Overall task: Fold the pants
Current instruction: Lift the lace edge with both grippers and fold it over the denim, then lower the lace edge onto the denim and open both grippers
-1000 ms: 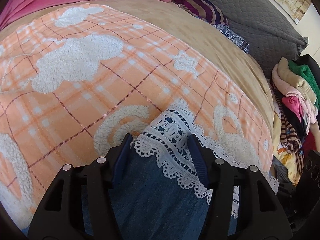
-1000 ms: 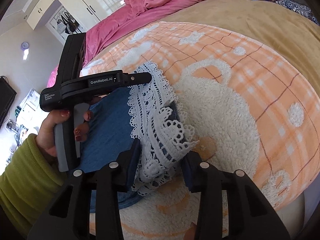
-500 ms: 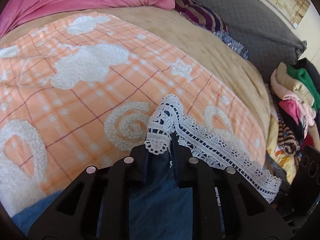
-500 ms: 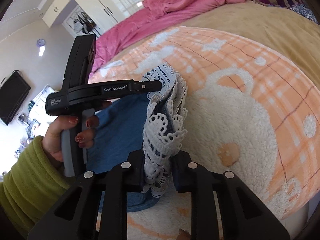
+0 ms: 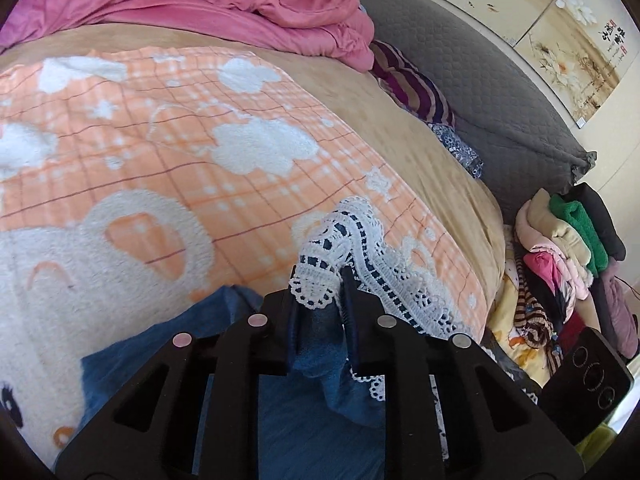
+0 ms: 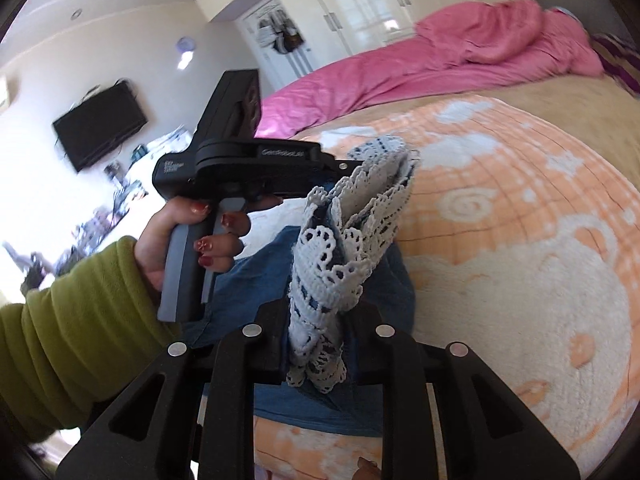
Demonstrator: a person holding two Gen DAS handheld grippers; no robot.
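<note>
Left gripper (image 5: 318,312) and right gripper (image 6: 316,334): each pinched on the lace hem (image 6: 340,248) of the denim pants (image 5: 304,432), low centre of frame. Beneath: orange plaid blanket (image 5: 160,152)

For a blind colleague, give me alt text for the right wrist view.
The right tool pinches the white lace hem of blue denim pants above an orange plaid blanket. The left tool, held in a green-sleeved hand, grips the same hem.

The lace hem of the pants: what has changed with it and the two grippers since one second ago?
Both hand-held grippers, left and right, were open around the lace hem and have shut on it, then lifted it off the orange blanket, bunching the pants. The blanket and bedding stayed in place.
</note>
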